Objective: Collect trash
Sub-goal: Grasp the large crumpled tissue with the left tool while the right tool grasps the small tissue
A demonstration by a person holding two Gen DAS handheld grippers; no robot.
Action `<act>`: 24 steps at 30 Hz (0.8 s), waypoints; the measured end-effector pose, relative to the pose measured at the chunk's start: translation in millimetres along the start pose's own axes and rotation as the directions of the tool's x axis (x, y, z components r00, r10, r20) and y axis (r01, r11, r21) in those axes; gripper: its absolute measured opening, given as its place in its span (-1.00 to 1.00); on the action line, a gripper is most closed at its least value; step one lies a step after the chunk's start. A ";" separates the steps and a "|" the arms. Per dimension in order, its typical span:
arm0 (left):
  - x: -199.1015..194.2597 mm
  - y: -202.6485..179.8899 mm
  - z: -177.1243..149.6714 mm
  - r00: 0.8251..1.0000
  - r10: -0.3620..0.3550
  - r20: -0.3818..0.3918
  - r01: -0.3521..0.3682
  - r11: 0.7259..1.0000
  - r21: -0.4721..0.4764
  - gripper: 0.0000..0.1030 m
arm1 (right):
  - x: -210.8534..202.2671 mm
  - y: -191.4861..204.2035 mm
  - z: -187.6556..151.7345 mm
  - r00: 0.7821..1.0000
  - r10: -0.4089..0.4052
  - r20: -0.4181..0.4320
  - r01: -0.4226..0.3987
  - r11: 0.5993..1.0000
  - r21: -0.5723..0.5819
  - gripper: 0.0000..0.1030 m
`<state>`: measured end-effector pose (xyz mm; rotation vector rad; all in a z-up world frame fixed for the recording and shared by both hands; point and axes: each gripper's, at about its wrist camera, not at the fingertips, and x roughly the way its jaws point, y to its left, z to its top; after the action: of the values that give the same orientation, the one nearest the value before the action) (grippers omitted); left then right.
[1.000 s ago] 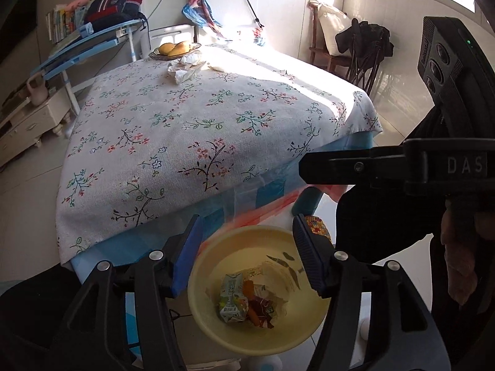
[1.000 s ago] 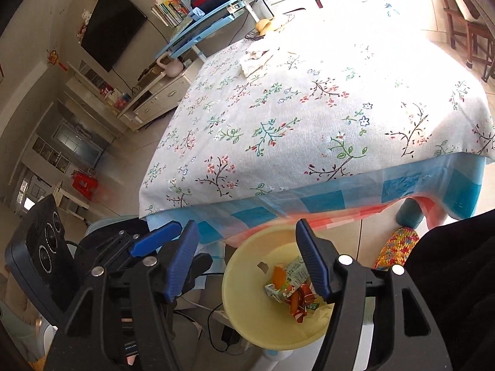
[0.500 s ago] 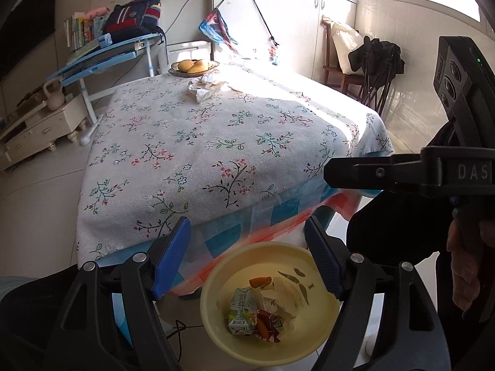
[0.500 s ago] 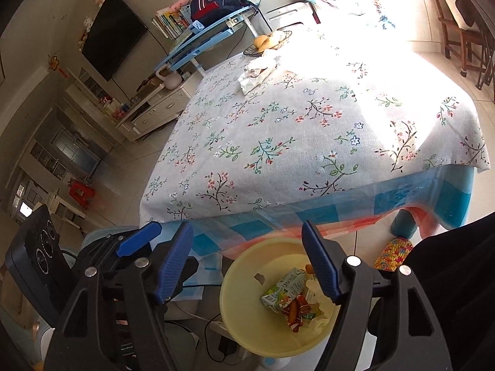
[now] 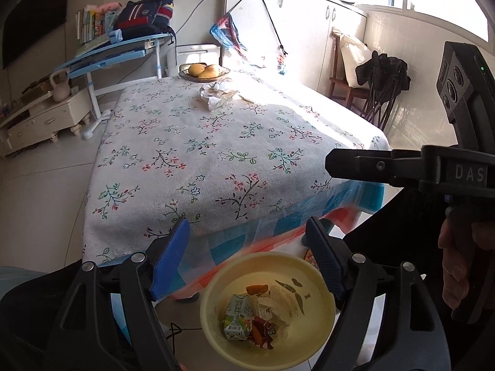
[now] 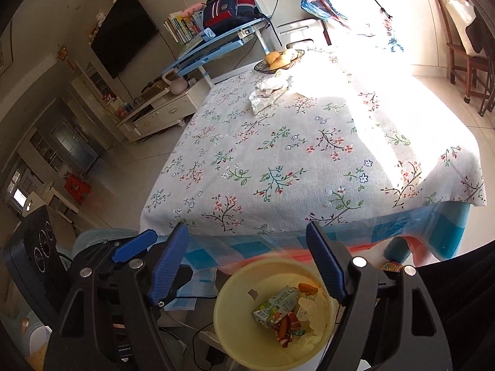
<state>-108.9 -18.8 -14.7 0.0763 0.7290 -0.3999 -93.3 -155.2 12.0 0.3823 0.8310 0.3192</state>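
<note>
A yellow bin (image 5: pixel 312 327) stands on the floor at the table's near edge, holding a juice carton (image 5: pixel 236 310), wrappers and crumpled paper. My left gripper (image 5: pixel 247 221) hovers above it, open, with nothing between its fingers. In the right wrist view the same bin (image 6: pixel 235 324) and carton (image 6: pixel 273 306) lie below my right gripper (image 6: pixel 247 225); its jaws are opening and hold nothing. A crumpled white paper (image 5: pixel 218 94) (image 6: pixel 267 92) lies at the far end of the floral-clothed table (image 5: pixel 185 154) (image 6: pixel 278 170).
A bowl of yellow fruit (image 5: pixel 204 71) (image 6: pixel 280 58) sits behind the paper. A blue desk with a backpack (image 5: pixel 145 15) stands past the table's far left. Wooden chairs (image 5: pixel 355 86) line the right wall. A person's hand (image 5: pixel 458 262) grips the right tool.
Both grippers' jaws have spread wider. Both views have tipped upward, so the bin sits lower in frame and more of the far room shows.
</note>
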 end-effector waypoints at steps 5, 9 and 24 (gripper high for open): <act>-1.1 13.3 26.4 1.000 -0.008 0.027 0.009 0.999 -0.048 0.55 | 6.5 -3.1 26.7 1.000 -0.015 0.004 0.015 0.999 -0.031 0.46; 5.5 22.9 56.0 0.999 -0.002 0.040 0.005 0.997 -0.072 0.58 | 16.7 -3.0 58.4 1.000 -0.021 0.010 0.022 0.996 -0.082 0.46; 74.9 54.2 155.9 0.998 0.051 0.033 -0.044 0.983 -0.179 0.64 | 100.0 -57.1 156.5 0.988 -0.146 -0.052 0.136 0.976 -0.171 0.34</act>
<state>60.9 -25.5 48.4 -0.0825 0.7222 -0.2885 96.7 -195.6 17.4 0.1561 0.8825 0.2675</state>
